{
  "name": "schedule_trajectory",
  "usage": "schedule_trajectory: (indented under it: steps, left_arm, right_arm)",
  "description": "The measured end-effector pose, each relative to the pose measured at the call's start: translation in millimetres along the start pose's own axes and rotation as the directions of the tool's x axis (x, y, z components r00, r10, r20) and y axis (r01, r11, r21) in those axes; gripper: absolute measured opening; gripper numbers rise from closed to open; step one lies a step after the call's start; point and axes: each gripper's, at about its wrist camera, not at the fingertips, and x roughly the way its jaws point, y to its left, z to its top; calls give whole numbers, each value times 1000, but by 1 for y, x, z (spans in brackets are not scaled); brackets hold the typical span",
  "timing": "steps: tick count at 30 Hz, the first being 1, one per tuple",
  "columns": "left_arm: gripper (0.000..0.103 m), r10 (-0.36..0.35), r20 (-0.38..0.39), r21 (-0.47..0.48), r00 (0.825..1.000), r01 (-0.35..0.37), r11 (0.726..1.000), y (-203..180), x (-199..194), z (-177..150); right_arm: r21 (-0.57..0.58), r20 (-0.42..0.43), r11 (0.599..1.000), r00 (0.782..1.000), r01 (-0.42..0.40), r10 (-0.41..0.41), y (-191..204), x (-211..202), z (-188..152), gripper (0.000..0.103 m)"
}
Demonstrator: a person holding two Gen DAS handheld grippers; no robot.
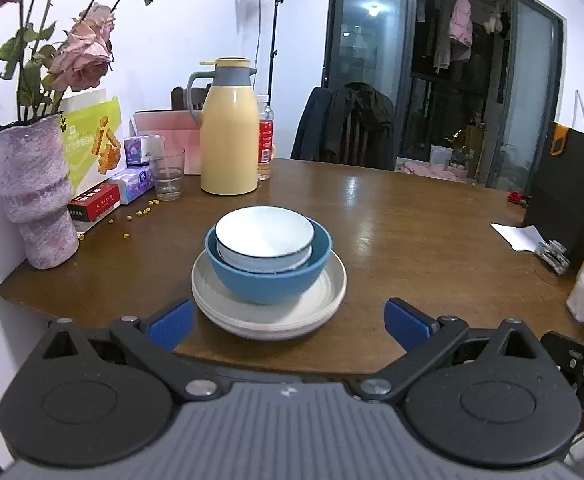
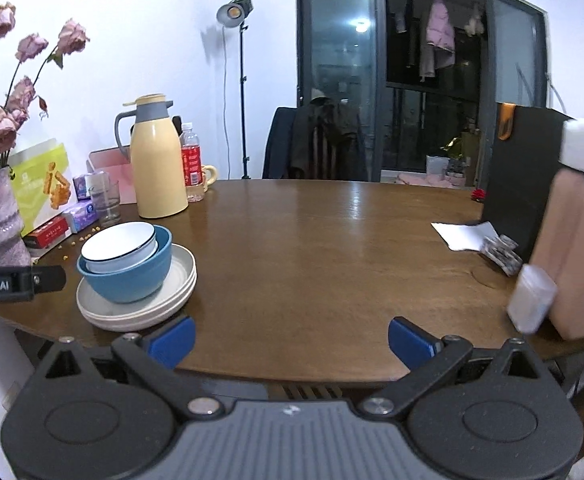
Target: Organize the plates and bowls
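Blue-padded and spread wide with nothing between its jaws, the left gripper (image 1: pixel 288 322) hangs just short of the stack at the counter's (image 1: pixel 412 240) near edge. That stack: a white bowl (image 1: pixel 265 236) nested in a blue bowl (image 1: pixel 267 276), both sitting on what looks like two stacked pale plates (image 1: pixel 269 312). The right gripper (image 2: pixel 291 342) is likewise released and empty, well to the stack's right. Beyond stand a glass (image 1: pixel 167 174), a yellow thermos (image 1: pixel 228 136) and a vase (image 1: pixel 35 196) of dried roses. Judged risk: the stack sits close to the edge, so a nudge from the left gripper could slide it off, or tip the loosely nested white bowl.
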Motion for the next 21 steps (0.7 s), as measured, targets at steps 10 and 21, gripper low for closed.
schedule_trajectory:
  steps: [10, 21]
  left_arm:
    - [103, -24, 34, 21, 999, 23, 1000, -7, -30, -15]
    - [103, -32, 52, 27, 998, 30, 999, -9, -40, -18]
  right_arm:
    - [34, 41, 999, 999, 1, -3, -6, -38, -21, 103]
    - [32, 73, 999, 997, -9, 7, -7, -49, -25, 103]
